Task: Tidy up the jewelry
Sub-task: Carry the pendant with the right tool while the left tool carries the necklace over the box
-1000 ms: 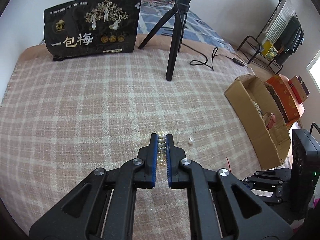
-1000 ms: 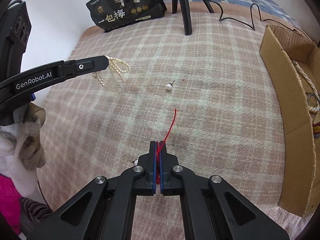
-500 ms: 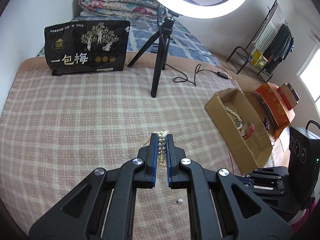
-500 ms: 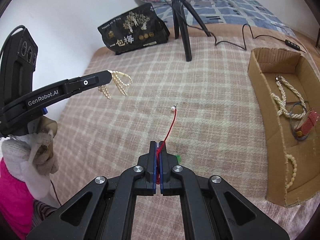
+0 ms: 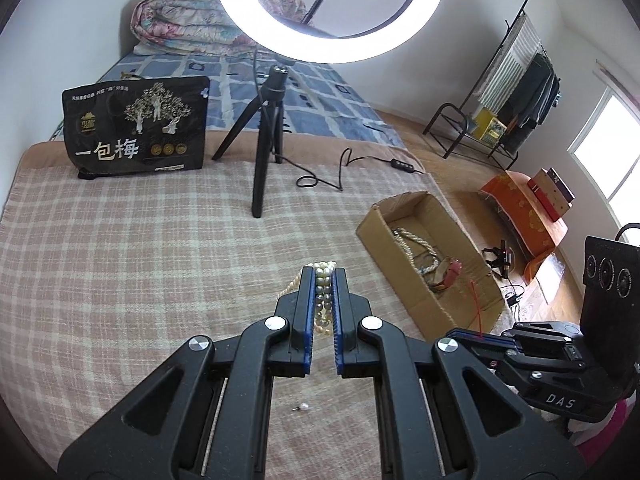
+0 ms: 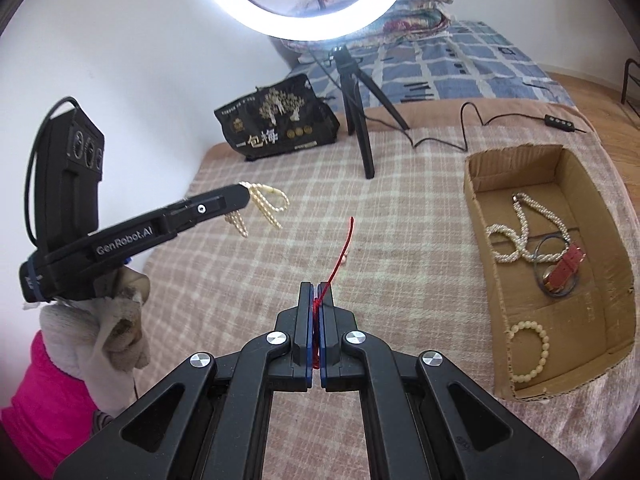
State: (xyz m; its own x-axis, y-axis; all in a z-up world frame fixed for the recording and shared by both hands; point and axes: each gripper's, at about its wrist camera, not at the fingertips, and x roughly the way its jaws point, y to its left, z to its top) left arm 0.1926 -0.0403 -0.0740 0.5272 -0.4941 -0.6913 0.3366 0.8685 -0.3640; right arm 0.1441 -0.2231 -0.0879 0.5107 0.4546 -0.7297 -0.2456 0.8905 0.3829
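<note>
My left gripper (image 5: 324,274) is shut on a bunched pearl strand (image 5: 323,296), held well above the checked blanket (image 5: 140,260). In the right wrist view the left gripper (image 6: 244,196) comes in from the left with the pearl strand (image 6: 264,206) dangling in loops. My right gripper (image 6: 315,288) is shut on a thin red cord (image 6: 342,248), whose free end sticks up and forward. The red cord (image 5: 476,308) also shows in the left wrist view above the right gripper (image 5: 472,336). A loose pearl earring (image 5: 304,407) lies on the blanket below. A cardboard box (image 6: 476,184) to the right holds necklaces, a bead bracelet and a red-strapped watch.
A ring light on a black tripod (image 5: 266,148) stands at the back middle, its cable (image 5: 340,168) trailing right. A black snack bag (image 5: 136,128) leans at the back left. A gloved hand (image 6: 104,320) and pink sleeve hold the left gripper. Floor and a clothes rack (image 5: 516,92) lie beyond the bed's right edge.
Both grippers have risen from the blanket, each still holding its item. The view has tilted up, the box's inside has come into sight, and the loose earring now lies beneath the left gripper.
</note>
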